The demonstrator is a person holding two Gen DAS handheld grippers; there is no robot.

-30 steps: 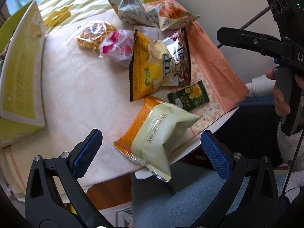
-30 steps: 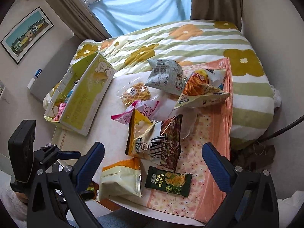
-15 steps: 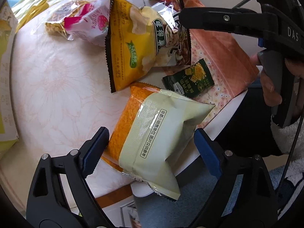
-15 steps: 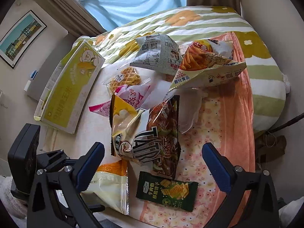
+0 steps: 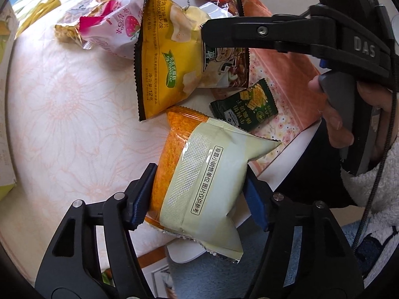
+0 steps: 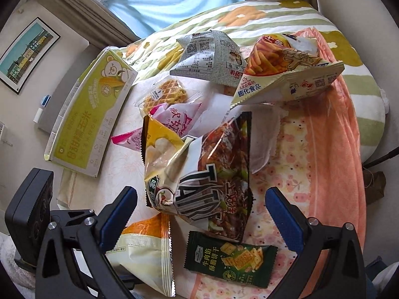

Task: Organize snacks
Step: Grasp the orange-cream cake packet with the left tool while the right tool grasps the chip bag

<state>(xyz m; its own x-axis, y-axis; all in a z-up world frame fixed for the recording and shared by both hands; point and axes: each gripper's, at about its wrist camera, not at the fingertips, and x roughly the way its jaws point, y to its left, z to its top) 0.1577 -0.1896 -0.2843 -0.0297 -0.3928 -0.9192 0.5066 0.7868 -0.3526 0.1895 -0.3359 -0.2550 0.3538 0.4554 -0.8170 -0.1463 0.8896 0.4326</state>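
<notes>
My left gripper point(image 5: 199, 194) is shut on the orange and cream snack bag point(image 5: 199, 174) at the table's near edge; its pads press the bag's two sides. The same bag shows in the right wrist view point(image 6: 144, 254). My right gripper point(image 6: 199, 211) is open and empty, hovering above the yellow and dark chip bag point(image 6: 199, 174) and the small green cracker packet point(image 6: 229, 259). The chip bag point(image 5: 174, 57) and the cracker packet point(image 5: 245, 104) lie just beyond the held bag.
A yellow-green carton point(image 6: 89, 122) lies at the table's left. A pink strawberry packet point(image 6: 174, 122), a waffle packet point(image 6: 167, 97), a grey bag point(image 6: 209, 59) and a fries bag point(image 6: 281, 74) lie further back. An orange cloth point(image 6: 331, 149) covers the right side.
My left gripper moved forward onto the orange and cream bag and closed on it. My right gripper moved in lower over the chip bag and stayed open.
</notes>
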